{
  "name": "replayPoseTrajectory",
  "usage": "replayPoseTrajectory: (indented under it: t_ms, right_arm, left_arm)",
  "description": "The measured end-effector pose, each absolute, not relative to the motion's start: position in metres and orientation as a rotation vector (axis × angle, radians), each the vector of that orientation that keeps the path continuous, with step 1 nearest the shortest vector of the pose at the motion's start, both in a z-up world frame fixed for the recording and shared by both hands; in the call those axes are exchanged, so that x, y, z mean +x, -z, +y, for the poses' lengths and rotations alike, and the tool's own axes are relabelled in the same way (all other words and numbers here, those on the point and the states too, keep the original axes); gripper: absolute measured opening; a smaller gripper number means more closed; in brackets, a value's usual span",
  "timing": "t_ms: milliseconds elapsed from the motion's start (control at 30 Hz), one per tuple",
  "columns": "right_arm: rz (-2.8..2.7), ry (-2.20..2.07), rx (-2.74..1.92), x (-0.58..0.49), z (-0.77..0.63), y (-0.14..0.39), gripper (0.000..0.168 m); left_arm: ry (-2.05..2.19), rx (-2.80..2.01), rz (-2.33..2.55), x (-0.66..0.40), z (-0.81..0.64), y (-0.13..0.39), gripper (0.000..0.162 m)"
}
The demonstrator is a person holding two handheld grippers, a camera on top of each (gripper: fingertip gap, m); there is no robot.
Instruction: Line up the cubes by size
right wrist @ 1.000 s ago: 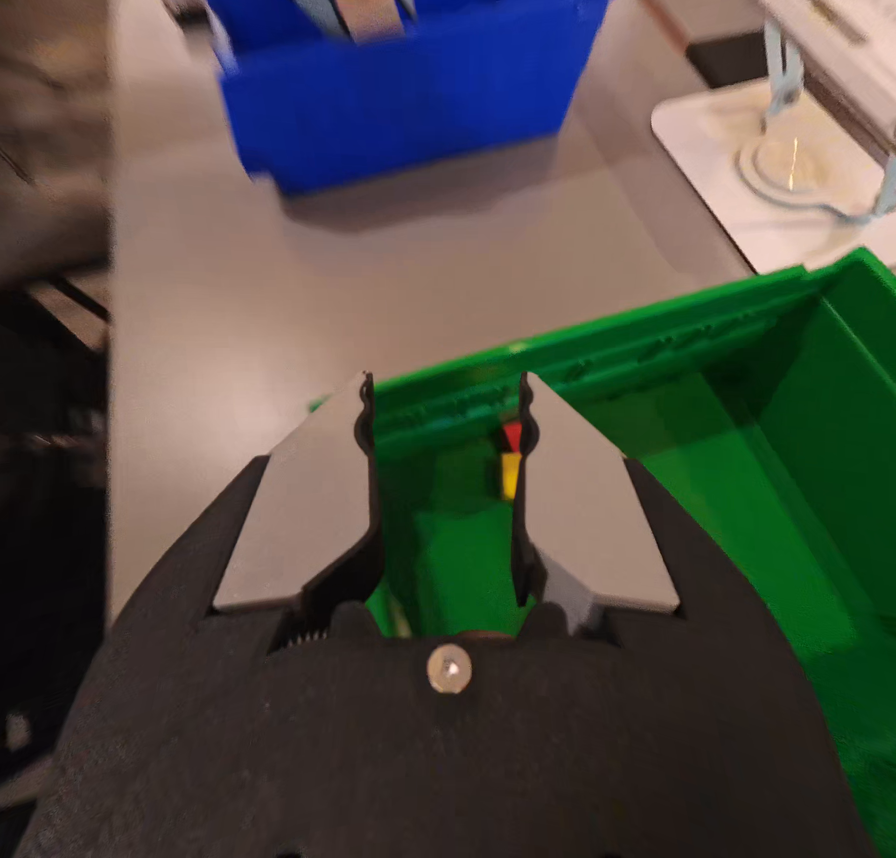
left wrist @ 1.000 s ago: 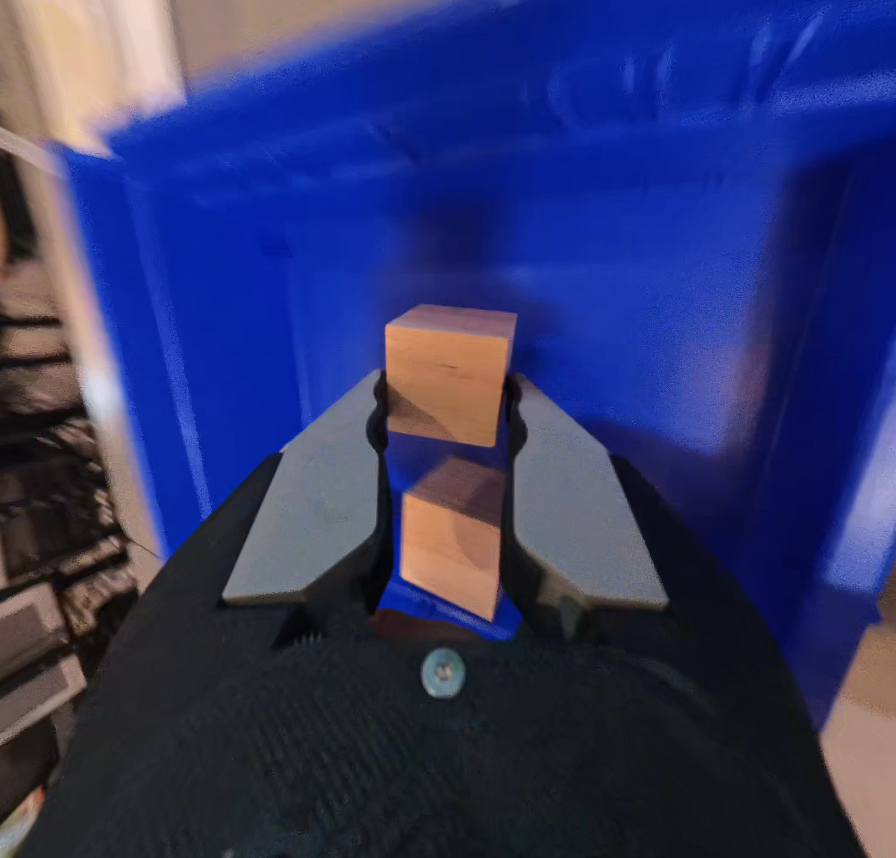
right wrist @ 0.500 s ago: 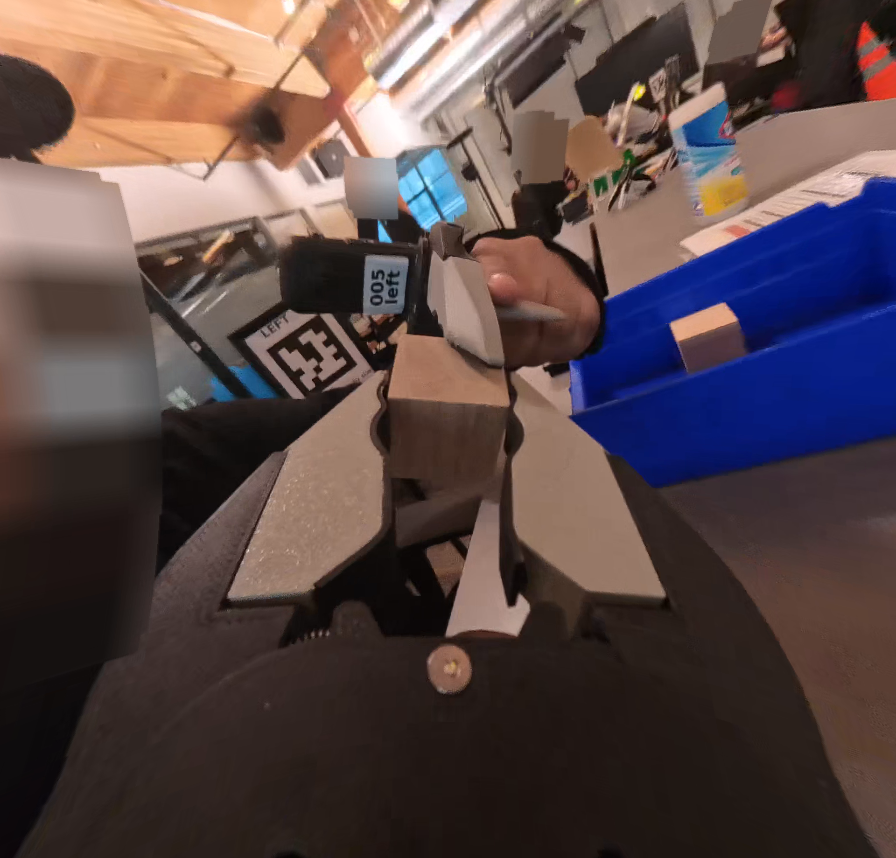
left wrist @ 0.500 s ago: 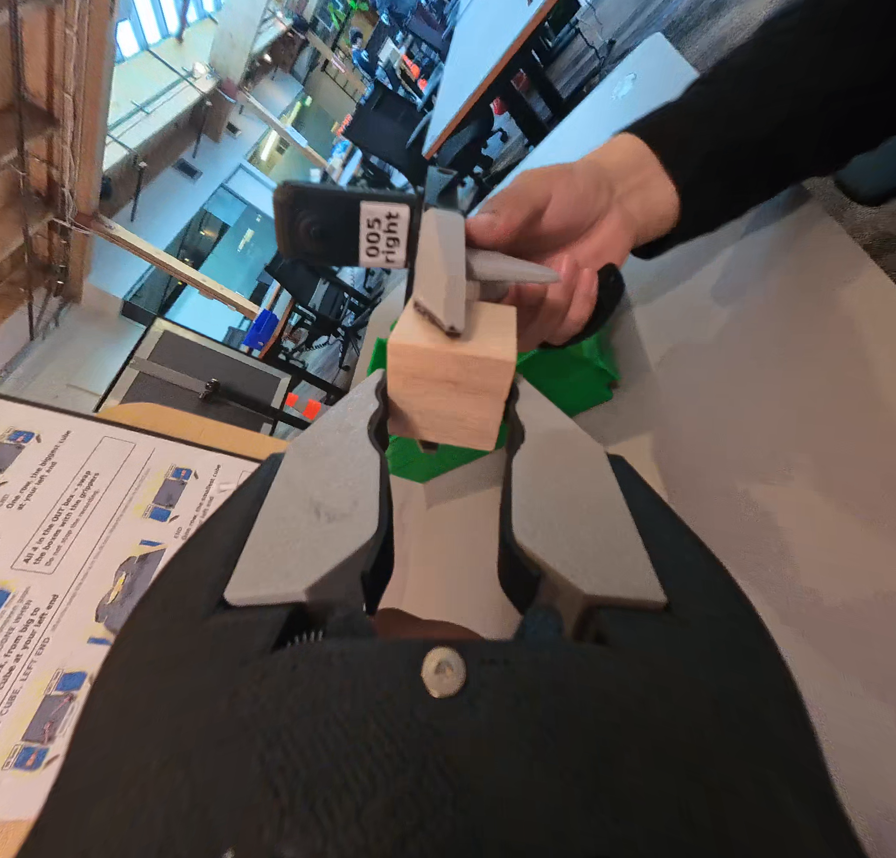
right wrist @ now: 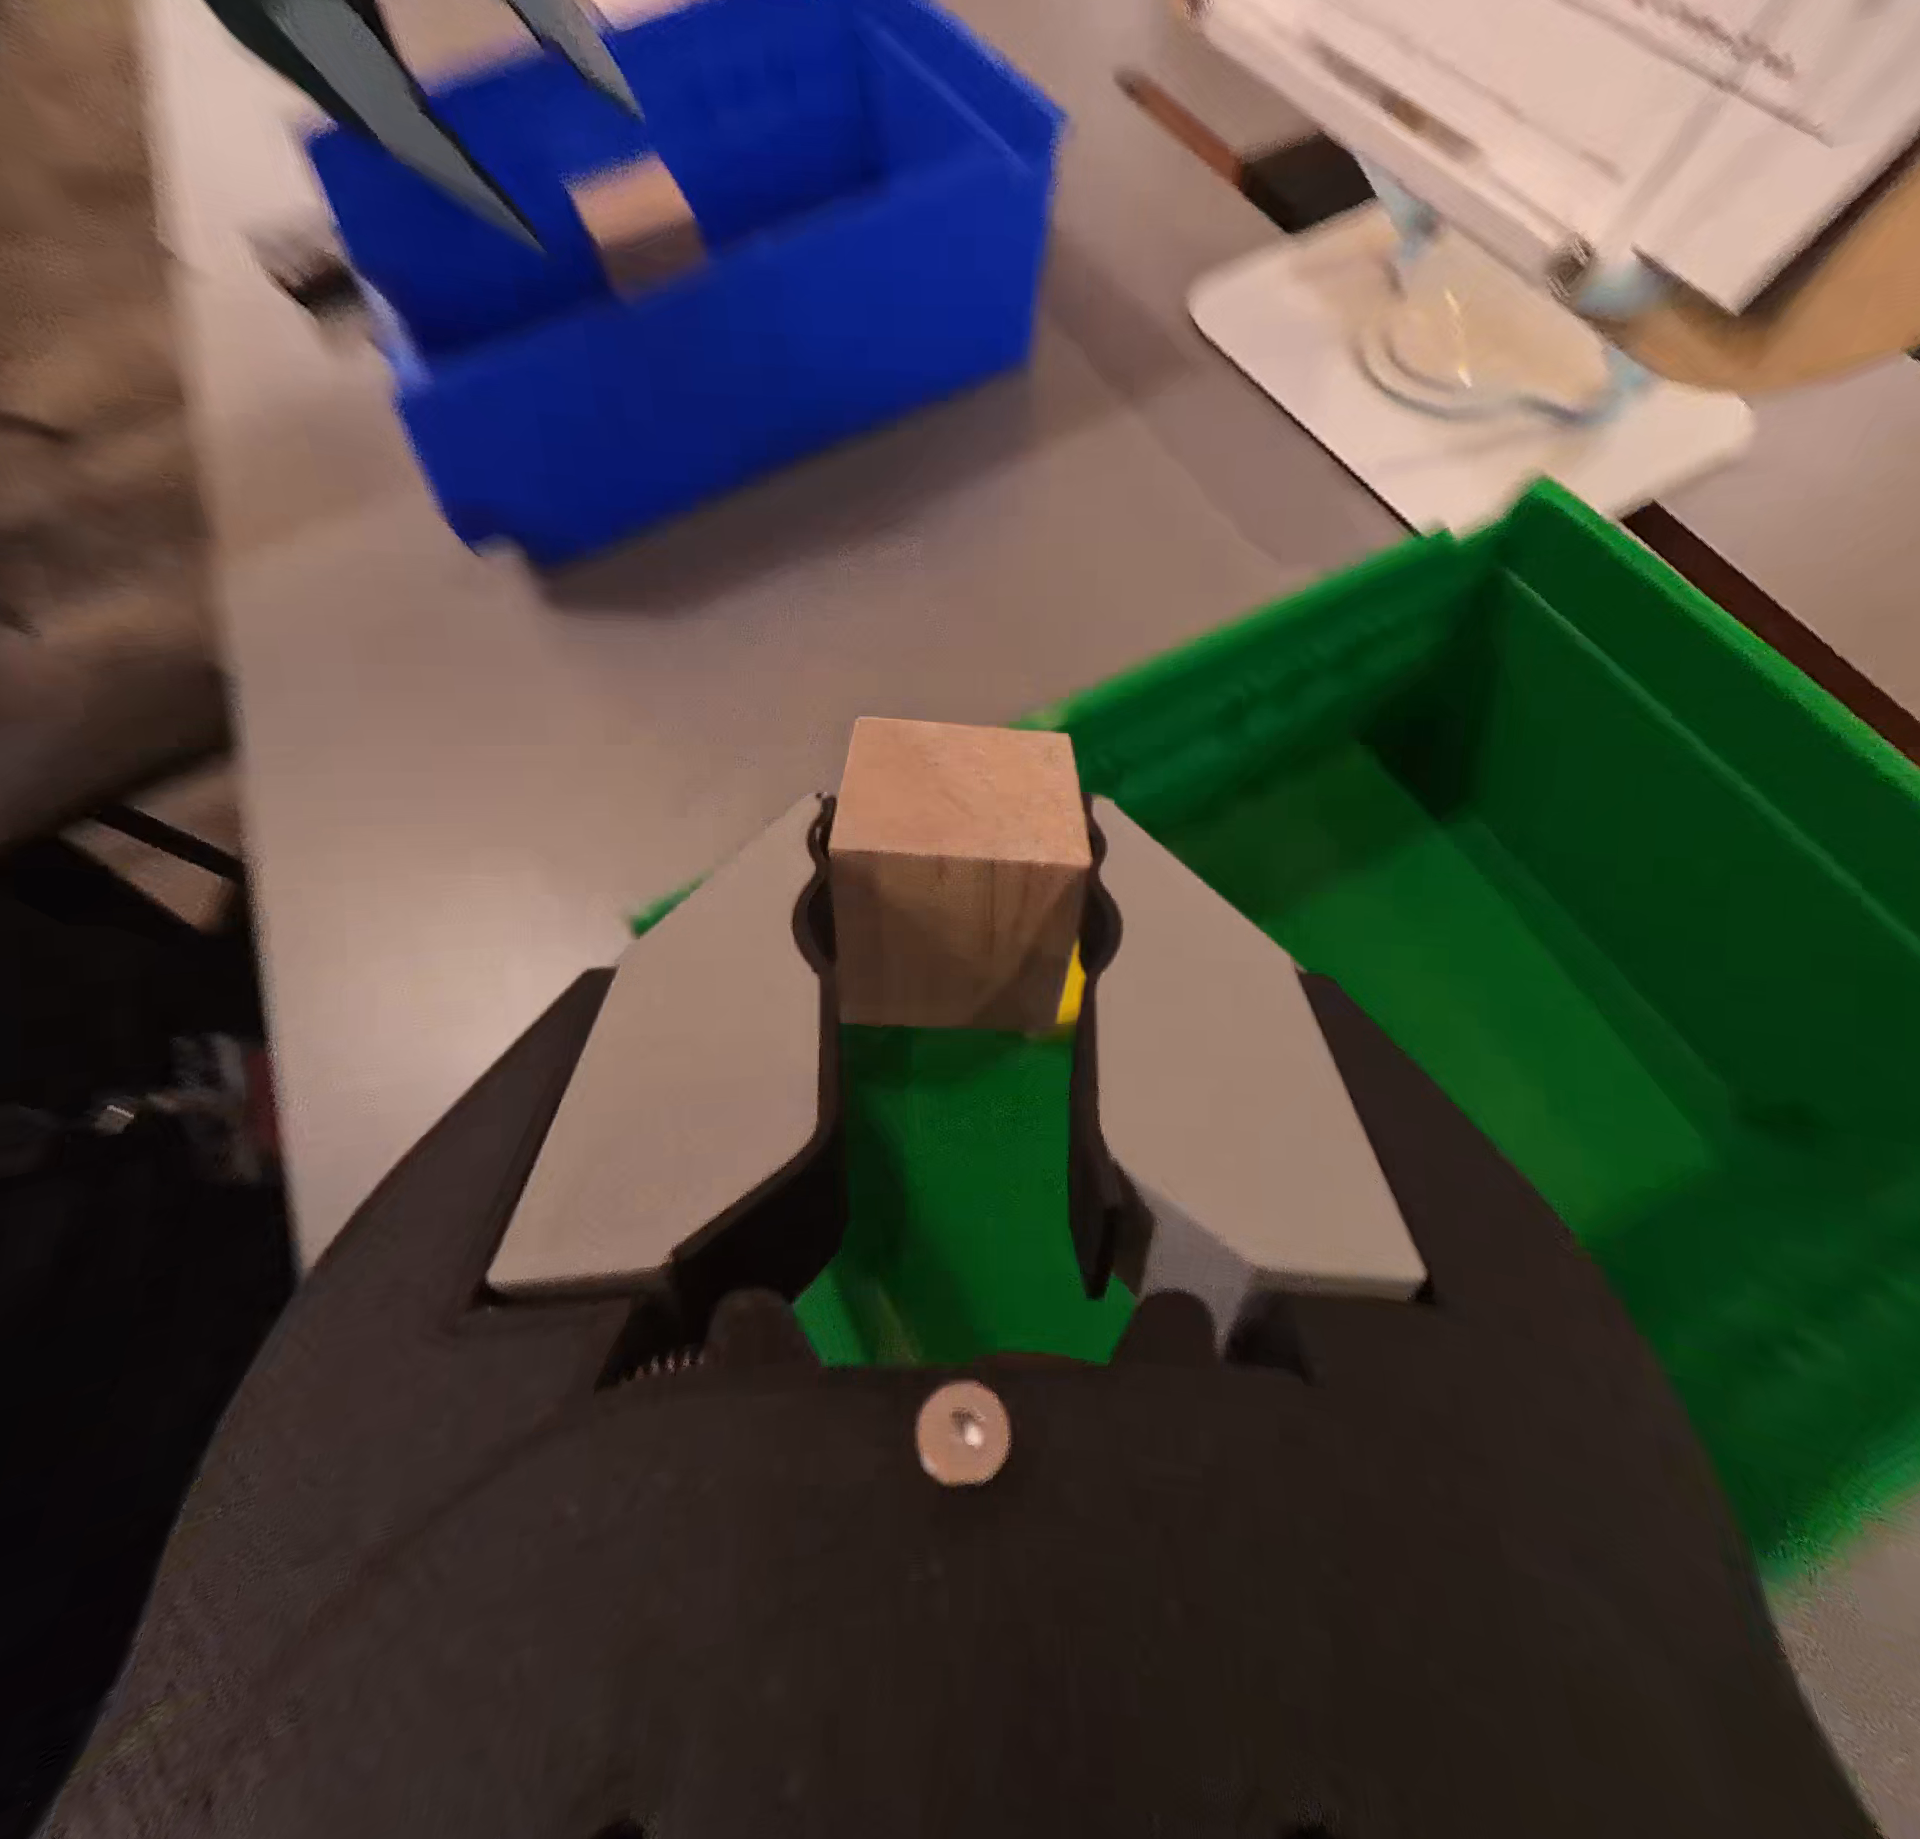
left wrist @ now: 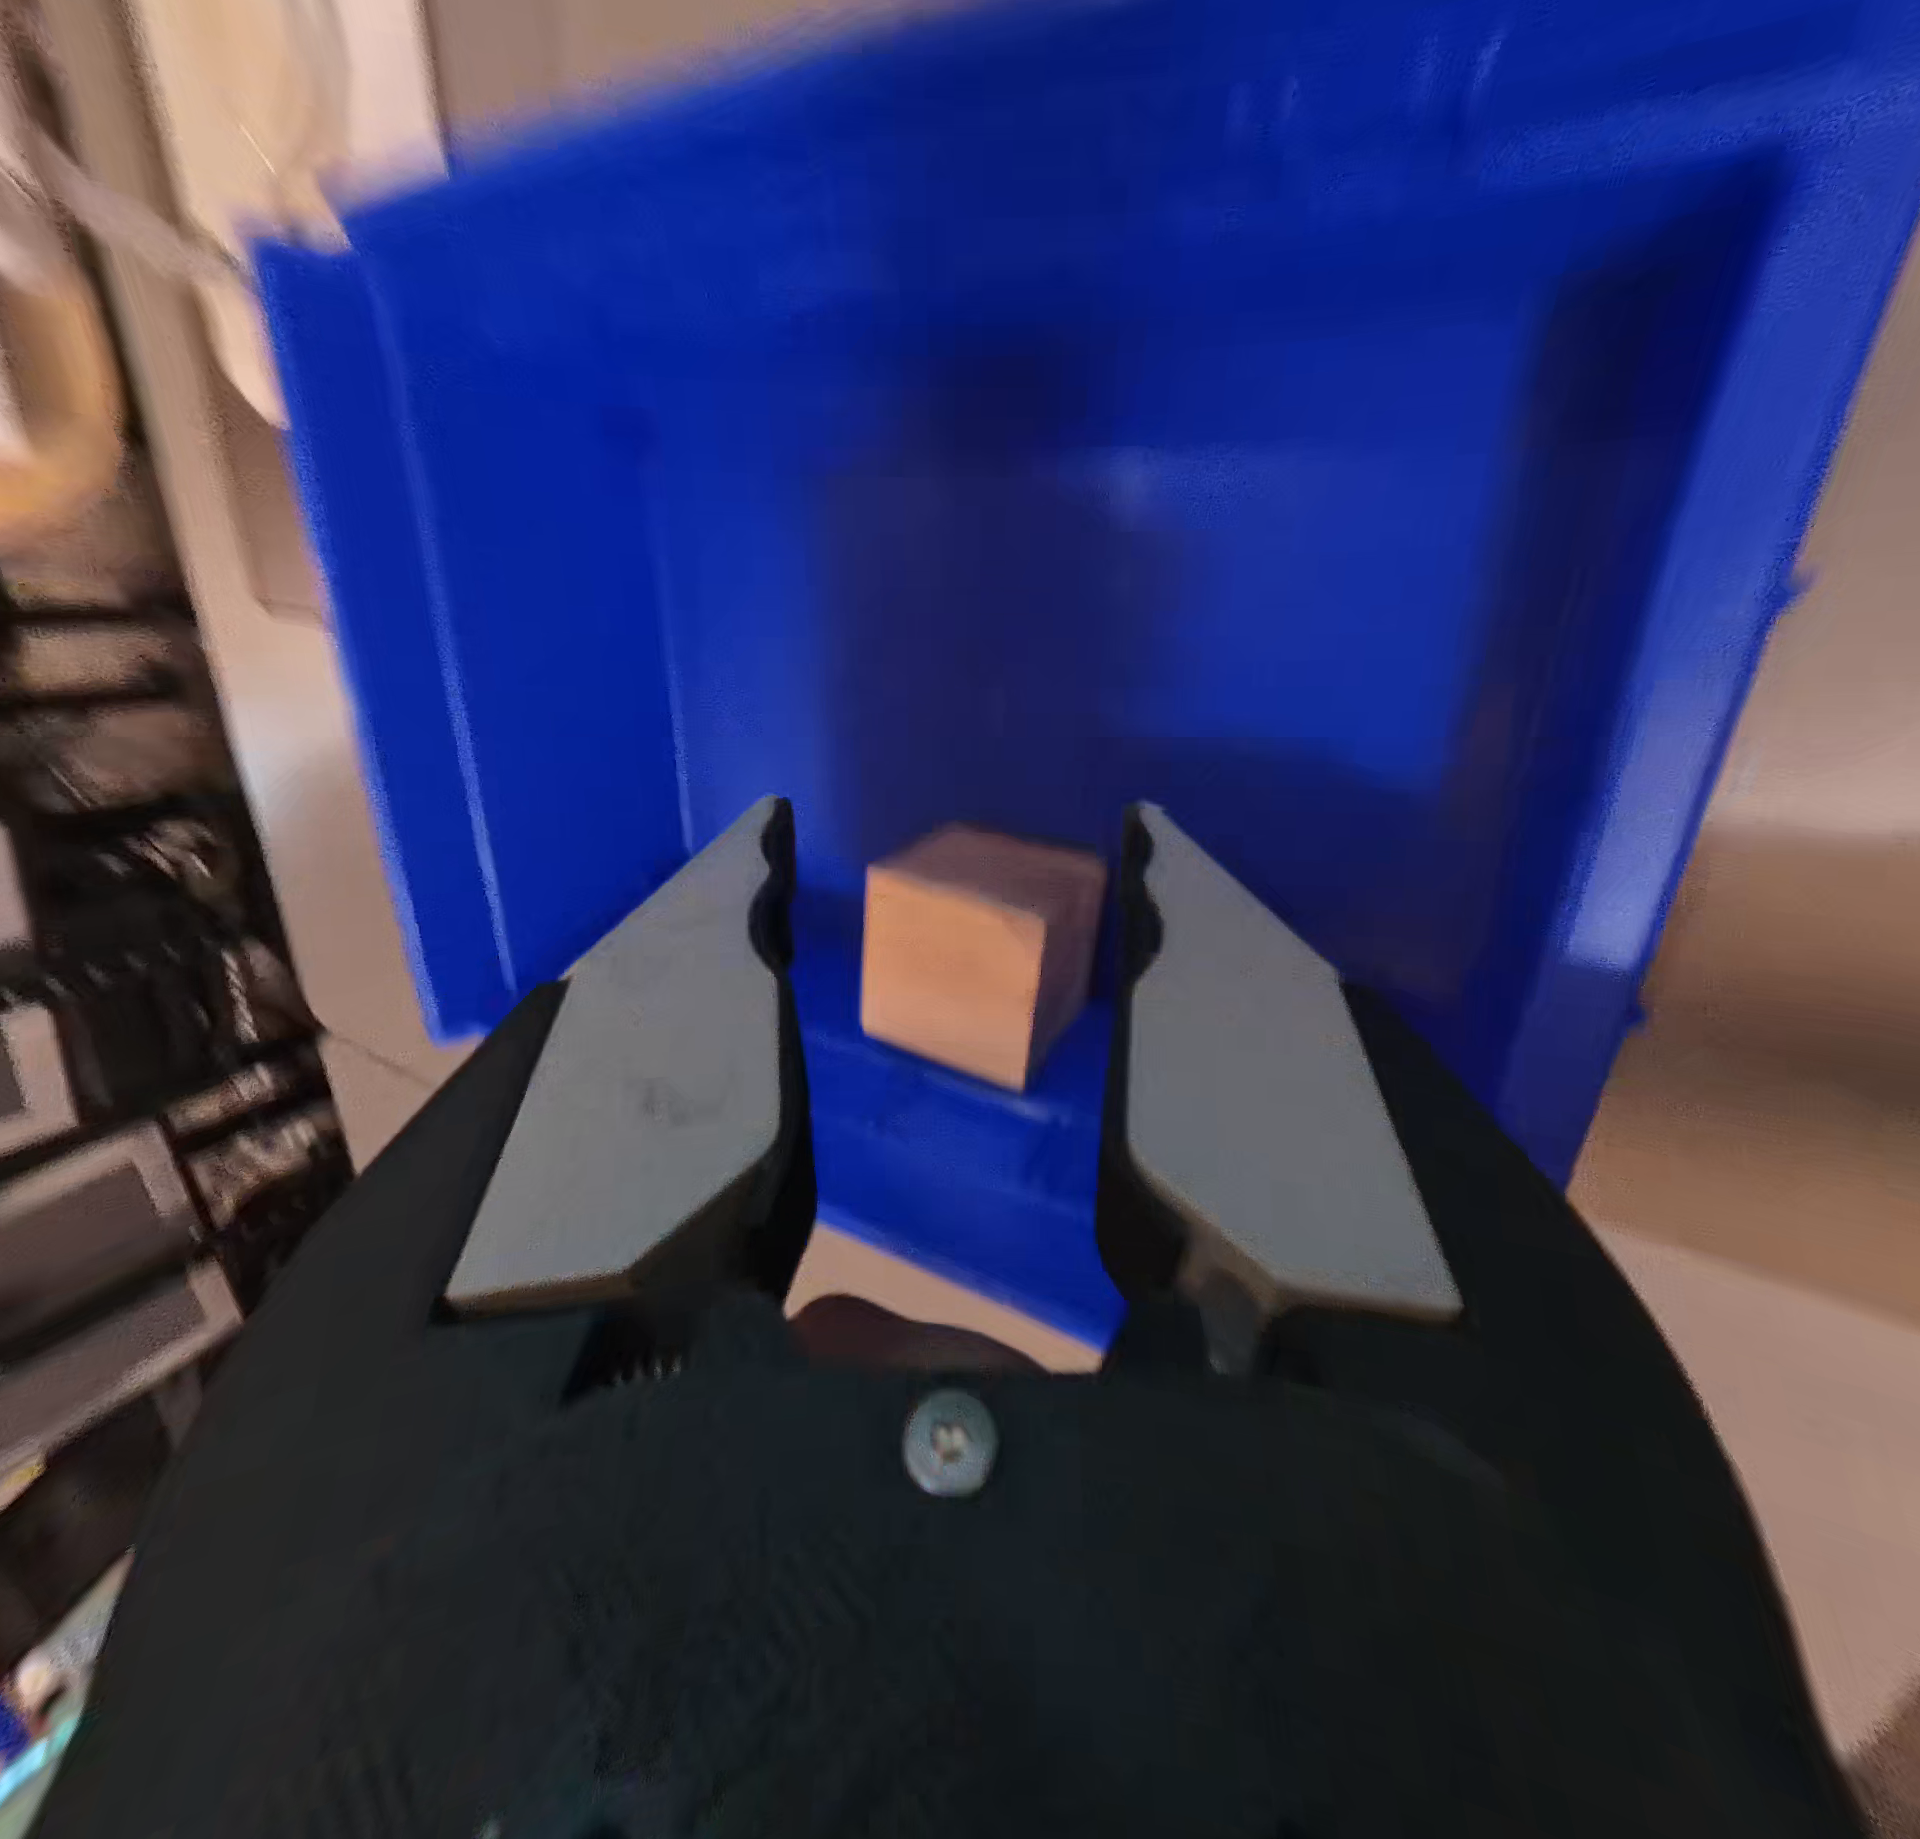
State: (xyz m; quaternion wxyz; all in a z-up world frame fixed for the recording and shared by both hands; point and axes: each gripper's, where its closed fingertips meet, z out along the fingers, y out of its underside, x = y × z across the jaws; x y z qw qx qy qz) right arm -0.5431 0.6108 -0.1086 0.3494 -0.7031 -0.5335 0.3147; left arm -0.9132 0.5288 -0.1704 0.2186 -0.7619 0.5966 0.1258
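Observation:
In the left wrist view my left gripper point(left wrist: 954, 859) is open above the blue bin point(left wrist: 1351, 542). A wooden cube point(left wrist: 961, 963) rests on the bin floor between the fingers, with a gap on each side. In the right wrist view my right gripper point(right wrist: 956, 854) is shut on a larger wooden cube point(right wrist: 961, 870), held over the near end of the green bin point(right wrist: 1558, 854). A small yellow piece point(right wrist: 1070, 989) shows just behind that cube. The left gripper point(right wrist: 457, 106) and the blue bin point(right wrist: 727, 335) with its cube point(right wrist: 639, 231) also show at the far left.
A white stand base point(right wrist: 1455, 376) with a printed sheet above it point(right wrist: 1558, 44) sits at the far right. Grey table point(right wrist: 623, 729) lies between the two bins. Dark shelving point(left wrist: 125, 958) is at the left.
The left gripper handed its cube to the right gripper, opened, and returned over the blue bin. The right gripper closed on that cube and carried it to the green bin.

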Motion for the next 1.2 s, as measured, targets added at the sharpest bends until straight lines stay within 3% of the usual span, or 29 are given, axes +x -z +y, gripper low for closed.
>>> replayPoseTrajectory:
  t_ms: [133, 333, 367, 533, 933, 1133, 1200]
  right_arm:
    - [-1.479, -0.472, -1.938, -0.505, 0.637, 0.141, 0.043]
    - [-1.768, -0.228, -1.999, -0.474, 0.637, 0.179, 0.043]
    - [-1.812, -0.202, -2.0, -0.471, 0.637, 0.184, 0.044]
    - [-1.968, -0.069, -2.024, -0.469, 0.642, 0.207, 0.044]
    - [-2.282, -0.006, -1.942, -0.495, 0.642, 0.239, 0.044]
    - [-2.41, 0.048, -1.951, -0.506, 0.641, 0.246, 0.044]
    - [-2.383, 0.109, -1.968, -0.504, 0.645, 0.243, 0.055]
  left_arm:
    - [-0.45, -2.32, 1.687, -0.963, 0.523, 0.207, 0.078]
    - [-0.616, -2.366, 1.805, -0.979, 0.539, 0.237, 0.077]
    - [-0.636, -2.354, 1.826, -0.98, 0.543, 0.238, 0.069]
    - [-0.476, -2.317, 1.848, -0.965, 0.543, 0.235, 0.067]
    - [-0.083, -1.722, 1.504, -0.847, 0.543, 0.113, 0.066]
    - [0.013, -1.487, 1.511, -0.779, 0.526, 0.085, 0.066]
    - [0.05, -1.416, 1.492, -0.761, 0.522, 0.074, 0.066]
